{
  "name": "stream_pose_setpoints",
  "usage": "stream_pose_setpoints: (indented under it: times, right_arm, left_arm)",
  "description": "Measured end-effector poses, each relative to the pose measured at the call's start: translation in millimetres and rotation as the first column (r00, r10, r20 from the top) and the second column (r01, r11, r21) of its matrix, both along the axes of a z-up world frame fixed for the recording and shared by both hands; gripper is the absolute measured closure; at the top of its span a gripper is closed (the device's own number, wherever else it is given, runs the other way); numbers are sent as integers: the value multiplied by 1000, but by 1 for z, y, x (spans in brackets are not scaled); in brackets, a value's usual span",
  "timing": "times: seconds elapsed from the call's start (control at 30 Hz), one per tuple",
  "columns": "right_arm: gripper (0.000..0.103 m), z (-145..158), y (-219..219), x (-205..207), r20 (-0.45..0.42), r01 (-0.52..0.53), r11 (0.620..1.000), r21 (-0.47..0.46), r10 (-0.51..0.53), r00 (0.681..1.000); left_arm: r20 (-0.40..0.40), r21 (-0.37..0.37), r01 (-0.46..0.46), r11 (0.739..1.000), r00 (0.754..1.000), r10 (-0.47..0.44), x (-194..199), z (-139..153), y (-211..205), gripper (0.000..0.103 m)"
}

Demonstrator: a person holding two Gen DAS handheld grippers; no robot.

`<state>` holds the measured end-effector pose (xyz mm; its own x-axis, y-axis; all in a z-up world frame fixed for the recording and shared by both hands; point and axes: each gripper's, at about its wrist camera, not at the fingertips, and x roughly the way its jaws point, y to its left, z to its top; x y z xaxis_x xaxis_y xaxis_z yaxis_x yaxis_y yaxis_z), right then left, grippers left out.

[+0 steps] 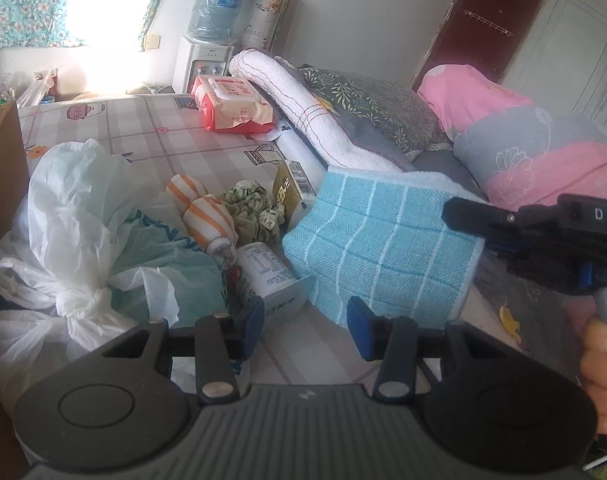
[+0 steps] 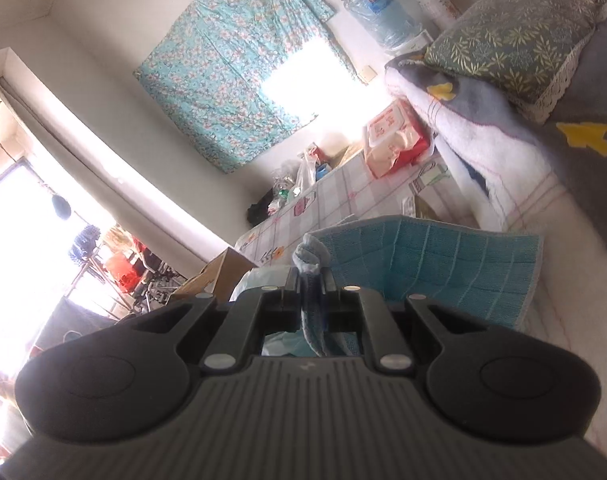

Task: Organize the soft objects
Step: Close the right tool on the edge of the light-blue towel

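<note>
At frame centre, the right gripper point(image 2: 310, 280) is clamped on 1 bunched edge of the blue checked towel point(image 1: 377, 240), which hangs lifted. The left gripper point(image 1: 305, 326) is parted, empty. That thin pinch could slip, dropping the towel onto the striped socks point(image 1: 205, 212).

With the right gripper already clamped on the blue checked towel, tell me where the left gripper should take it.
Take the blue checked towel by its hanging lower edge, coming from below with the open left gripper. The right gripper pinches one bunched corner, so the cloth drapes free there, probably easiest to catch.
</note>
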<state>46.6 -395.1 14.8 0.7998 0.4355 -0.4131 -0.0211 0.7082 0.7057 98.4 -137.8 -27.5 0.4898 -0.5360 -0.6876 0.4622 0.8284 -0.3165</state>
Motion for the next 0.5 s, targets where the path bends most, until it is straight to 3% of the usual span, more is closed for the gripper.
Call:
stream_pose_setpoints:
  times: [0.17, 0.27, 0.4, 0.5]
  right_arm:
    - [96, -44, 26, -38, -99, -32, 995, 92, 41, 994]
    - [96, -62, 27, -55, -135, 25, 995, 101, -11, 991]
    - [95, -80, 14, -65, -204, 136, 990, 41, -125, 971]
    - [92, -90, 13, -66, -240, 174, 982, -75, -187, 953]
  left_arm:
    - [-38, 21, -17, 1000, 999, 17, -15, -11, 17, 57]
    - [-48, 29, -2, 1000, 999, 3, -23, -15, 17, 57]
    - [-50, 30, 42, 999, 998, -41, -27, -20, 5, 56]
    - [-73, 24, 82, 996, 994, -80, -22, -27, -10, 55]
